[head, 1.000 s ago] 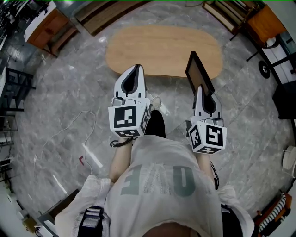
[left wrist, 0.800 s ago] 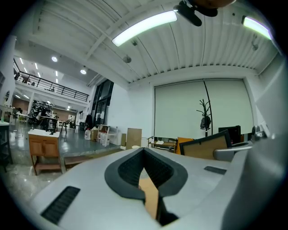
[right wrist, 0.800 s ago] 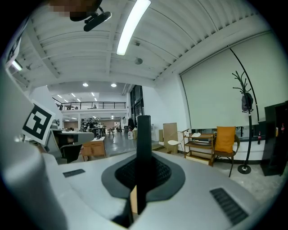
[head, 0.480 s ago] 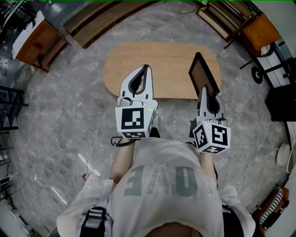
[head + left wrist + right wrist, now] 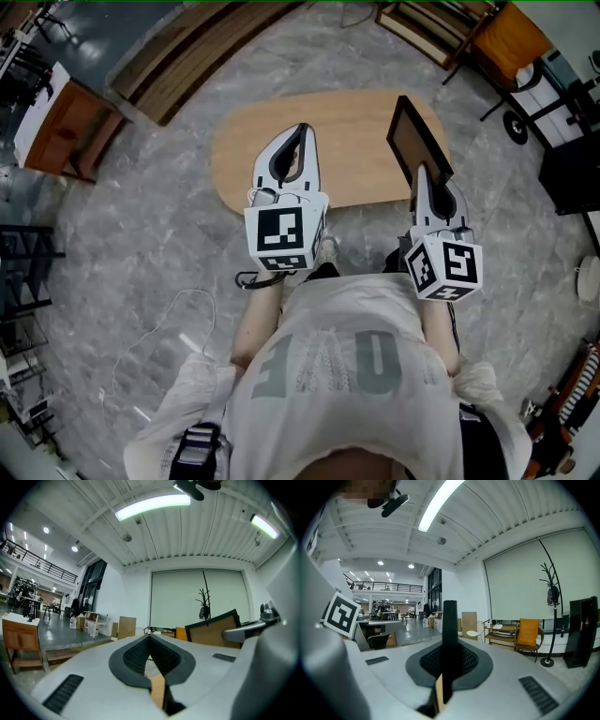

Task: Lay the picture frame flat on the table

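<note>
The frame (image 5: pixel 419 141) stands on edge, tilted, over the right end of the oval worktop (image 5: pixel 337 131), not flat; I cannot tell whether it touches the wood. My right tool (image 5: pixel 427 176) is clamped on its near edge, jaws nearly together with only the frame's thickness between them. That tool's own view shows the frame edge-on, a dark strip rising between the pads with a pale backing sliver beside it. Only the left gripper view shows its broad brown face with a dark border, off to the right. My left tool (image 5: pixel 300 131) is closed on nothing, tips meeting, over the worktop's middle.
</note>
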The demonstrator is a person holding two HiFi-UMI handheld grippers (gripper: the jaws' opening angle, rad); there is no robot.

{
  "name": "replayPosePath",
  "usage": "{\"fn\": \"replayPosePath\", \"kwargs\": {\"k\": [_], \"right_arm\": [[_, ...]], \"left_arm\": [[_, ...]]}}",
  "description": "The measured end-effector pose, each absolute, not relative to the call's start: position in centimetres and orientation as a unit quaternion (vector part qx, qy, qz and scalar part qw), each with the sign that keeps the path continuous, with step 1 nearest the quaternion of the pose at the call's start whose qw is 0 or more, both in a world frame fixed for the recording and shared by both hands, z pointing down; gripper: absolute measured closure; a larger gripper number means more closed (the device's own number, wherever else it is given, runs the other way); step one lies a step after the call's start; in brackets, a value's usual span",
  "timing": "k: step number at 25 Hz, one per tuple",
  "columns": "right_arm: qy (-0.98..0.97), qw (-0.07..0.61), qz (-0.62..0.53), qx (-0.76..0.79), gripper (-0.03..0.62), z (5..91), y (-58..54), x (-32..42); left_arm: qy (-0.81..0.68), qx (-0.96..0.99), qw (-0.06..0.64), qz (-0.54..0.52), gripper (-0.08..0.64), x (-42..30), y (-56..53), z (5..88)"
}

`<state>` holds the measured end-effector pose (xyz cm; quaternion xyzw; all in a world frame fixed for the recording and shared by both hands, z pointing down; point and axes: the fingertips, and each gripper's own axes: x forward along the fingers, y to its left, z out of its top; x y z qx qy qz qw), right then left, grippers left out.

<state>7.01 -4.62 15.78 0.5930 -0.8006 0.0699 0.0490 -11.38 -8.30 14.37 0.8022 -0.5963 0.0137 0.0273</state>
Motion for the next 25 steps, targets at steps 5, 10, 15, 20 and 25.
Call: {"fn": "replayPosePath", "kwargs": {"k": [5, 10, 15, 20, 25], "right_arm": [[-0.803, 0.048, 0.063, 0.591, 0.575, 15.2, -5.9, 6.6], [-0.811, 0.042, 0.062, 0.580, 0.575, 14.8, -6.9, 5.2], [-0.815, 0.036, 0.052, 0.576, 0.575, 14.6, -7.9, 5.6], [-0.820, 0.018, 0.064, 0.569, 0.575, 15.0, -9.9, 6.7], [-0.834, -0.006, 0.087, 0.545, 0.575, 16.5, -11.6, 7.1]], "left_arm": [[-0.607, 0.795, 0.027, 0.004, 0.551, -12.3, -8.4, 14.2], [-0.617, 0.786, 0.034, -0.001, 0.551, -13.7, -9.3, 14.0], [-0.625, 0.780, 0.033, -0.003, 0.551, -13.2, -10.5, 13.8], [-0.633, 0.773, 0.034, 0.010, 0.551, -11.4, -11.7, 14.0], [-0.657, 0.753, 0.034, 0.019, 0.551, -10.7, -12.7, 14.6]]}}
